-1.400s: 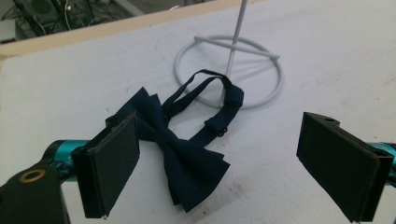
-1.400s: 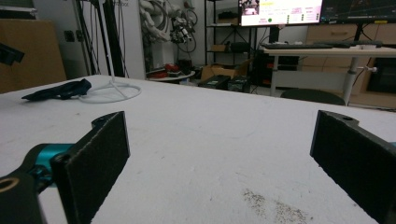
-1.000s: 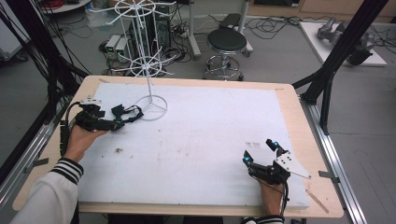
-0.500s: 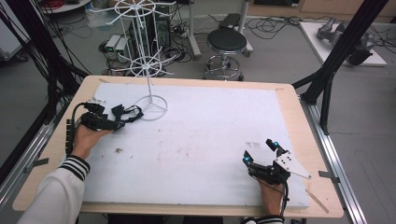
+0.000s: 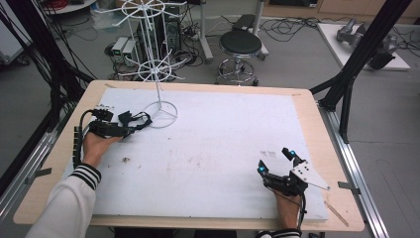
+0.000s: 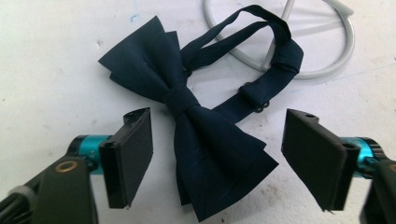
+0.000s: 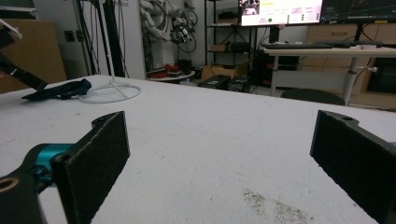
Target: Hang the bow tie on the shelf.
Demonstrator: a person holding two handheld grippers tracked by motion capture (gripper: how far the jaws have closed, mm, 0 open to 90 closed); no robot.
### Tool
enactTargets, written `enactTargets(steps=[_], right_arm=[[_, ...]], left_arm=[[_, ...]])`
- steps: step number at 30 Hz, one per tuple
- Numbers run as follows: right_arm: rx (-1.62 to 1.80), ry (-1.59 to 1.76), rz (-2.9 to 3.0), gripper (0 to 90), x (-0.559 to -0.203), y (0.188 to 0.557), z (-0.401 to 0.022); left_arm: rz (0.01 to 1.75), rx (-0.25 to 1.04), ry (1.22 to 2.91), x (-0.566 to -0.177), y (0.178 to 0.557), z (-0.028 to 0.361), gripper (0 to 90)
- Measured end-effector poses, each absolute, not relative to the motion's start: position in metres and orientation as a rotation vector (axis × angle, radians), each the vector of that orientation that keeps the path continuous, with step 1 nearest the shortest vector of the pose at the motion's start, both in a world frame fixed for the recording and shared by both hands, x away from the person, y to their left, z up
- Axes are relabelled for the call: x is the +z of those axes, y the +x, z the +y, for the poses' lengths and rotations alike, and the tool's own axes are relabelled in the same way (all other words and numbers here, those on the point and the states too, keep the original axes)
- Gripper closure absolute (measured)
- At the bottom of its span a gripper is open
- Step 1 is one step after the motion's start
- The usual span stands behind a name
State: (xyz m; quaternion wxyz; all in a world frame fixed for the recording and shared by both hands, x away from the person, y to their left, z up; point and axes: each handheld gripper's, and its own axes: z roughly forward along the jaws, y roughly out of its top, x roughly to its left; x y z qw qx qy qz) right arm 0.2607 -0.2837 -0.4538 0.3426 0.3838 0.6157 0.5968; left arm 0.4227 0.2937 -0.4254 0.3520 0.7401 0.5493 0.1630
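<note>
A dark navy bow tie [image 6: 205, 154] with its neck strap lies on the white mat, the strap draped over the base ring of a white wire stand [image 6: 327, 70]. My left gripper [image 6: 219, 119] straddles one wing of the bow tie; its jaws have just been closing and stand open, the pads clear of the cloth on both sides. In the high view the left gripper [image 5: 128, 126] sits at the mat's far left beside the bow tie [image 5: 134, 119]. My right gripper [image 5: 275, 161] rests open near the front right with nothing between its pads [image 7: 100, 158].
The wire stand [image 5: 159, 94] rises from the mat's [image 5: 213, 148] back left with tiers of prongs. Wooden table edges [image 5: 317, 129] frame the mat. A stool [image 5: 240, 44], cables and black frame posts stand beyond the table.
The left forearm has crept slightly right while its gripper stays at the bow tie. The right gripper has kept still.
</note>
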Motion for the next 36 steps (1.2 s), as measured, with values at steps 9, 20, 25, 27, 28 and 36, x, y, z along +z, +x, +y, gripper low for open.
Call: enactTargets(steps=[9, 20, 25, 27, 28, 36], right_arm=[[1.551, 0.997, 1.599, 3.6, -0.454, 0.2601, -0.2836], [1.551, 0.99, 1.593, 3.6, -0.4541, 0.2598, -0.2835], [1.553, 0.996, 1.592, 3.6, -0.4541, 0.2596, -0.2835], [1.553, 0.996, 1.592, 3.6, -0.4541, 0.2596, -0.2835], [1.554, 0.997, 1.592, 3.6, -0.4541, 0.2595, -0.2835], [1.553, 0.997, 1.591, 3.6, -0.4542, 0.2595, -0.2836]], left_arm=[[1.439, 0.398, 1.929, -0.43, 0.4255, 0.2935, 33.7], [1.459, 0.401, 1.933, -0.4331, 0.4274, 0.2913, 49.2], [1.451, 0.417, 1.966, -0.4326, 0.4264, 0.2933, 58.7], [1.442, 0.431, 1.978, -0.4326, 0.426, 0.2934, 60.6], [1.445, 0.444, 1.98, -0.4327, 0.4256, 0.2931, 62.5], [1.43, 0.497, 1.989, -0.4312, 0.422, 0.2934, 75.3]])
